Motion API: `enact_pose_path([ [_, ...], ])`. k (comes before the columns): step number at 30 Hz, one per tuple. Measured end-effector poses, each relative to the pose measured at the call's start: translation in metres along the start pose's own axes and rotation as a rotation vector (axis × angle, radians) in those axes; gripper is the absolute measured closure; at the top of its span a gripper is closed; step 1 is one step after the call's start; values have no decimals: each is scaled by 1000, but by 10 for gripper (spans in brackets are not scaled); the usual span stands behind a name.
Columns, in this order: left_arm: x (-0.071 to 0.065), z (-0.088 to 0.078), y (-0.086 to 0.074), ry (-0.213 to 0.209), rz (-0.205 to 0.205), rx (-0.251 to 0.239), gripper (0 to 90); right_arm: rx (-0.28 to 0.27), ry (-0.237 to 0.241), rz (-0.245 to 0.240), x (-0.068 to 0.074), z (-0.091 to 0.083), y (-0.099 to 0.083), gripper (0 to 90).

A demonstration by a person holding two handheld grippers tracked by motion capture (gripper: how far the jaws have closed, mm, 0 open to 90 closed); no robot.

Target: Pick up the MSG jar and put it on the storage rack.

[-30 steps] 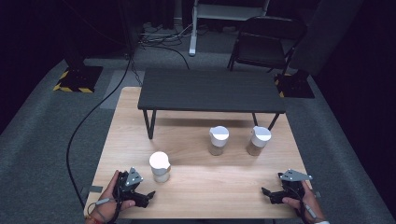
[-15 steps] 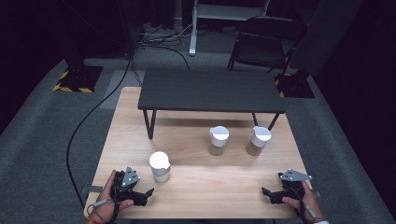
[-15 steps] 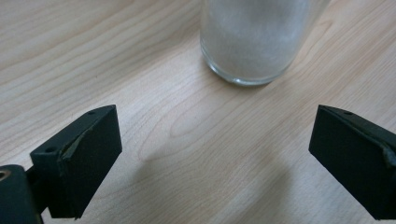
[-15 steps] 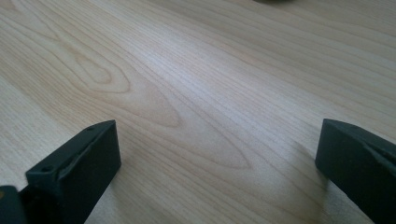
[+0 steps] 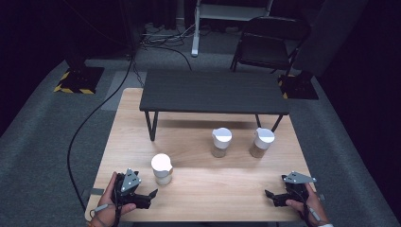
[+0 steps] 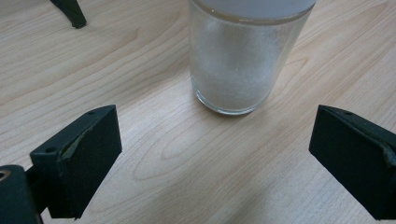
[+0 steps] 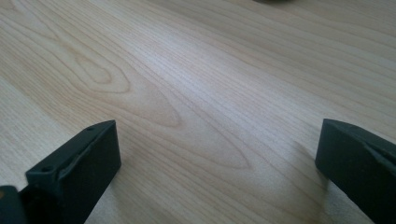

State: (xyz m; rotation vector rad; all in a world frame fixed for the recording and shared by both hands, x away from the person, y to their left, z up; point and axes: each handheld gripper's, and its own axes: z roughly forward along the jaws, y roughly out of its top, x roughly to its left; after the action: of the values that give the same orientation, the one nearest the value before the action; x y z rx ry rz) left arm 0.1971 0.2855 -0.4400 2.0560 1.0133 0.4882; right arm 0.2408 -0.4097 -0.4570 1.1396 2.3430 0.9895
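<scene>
A glass jar of pale powder with a white lid (image 5: 162, 169) stands at the front left of the wooden table (image 5: 213, 198). My left gripper (image 5: 150, 196) lies just in front of it, jaws pointing right. In the left gripper view the jar (image 6: 243, 60) stands a little beyond my left gripper (image 6: 215, 158). Its jaws have just been closing slightly but stand wide apart, open, with nothing between them. My right gripper (image 5: 270, 197) rests at the front right corner, open over bare wood (image 7: 217, 163). Two more white-lidded jars (image 5: 221, 142) (image 5: 261, 142) stand mid-right.
A low black bench (image 5: 213, 92) stands across the back half of the table, and one of its legs (image 6: 70, 11) shows in the left gripper view. A black chair (image 5: 269, 42) and cables (image 5: 94, 113) lie on the grey floor beyond.
</scene>
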Motion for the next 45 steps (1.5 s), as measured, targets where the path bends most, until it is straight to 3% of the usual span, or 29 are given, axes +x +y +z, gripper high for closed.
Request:
enact_pose_path([
  [8,-4,-1,1,5,-7,-25,22,-1,-2,0,0,0,0,0],
  [24,-8,1,9,22,29,-45,22,-1,-2,0,0,0,0,0],
  [41,-6,12,22,-5,41,-45,22,-1,-3,0,0,0,0,0],
  [45,-3,16,24,-22,27,-47,22,-1,-2,0,0,0,0,0],
])
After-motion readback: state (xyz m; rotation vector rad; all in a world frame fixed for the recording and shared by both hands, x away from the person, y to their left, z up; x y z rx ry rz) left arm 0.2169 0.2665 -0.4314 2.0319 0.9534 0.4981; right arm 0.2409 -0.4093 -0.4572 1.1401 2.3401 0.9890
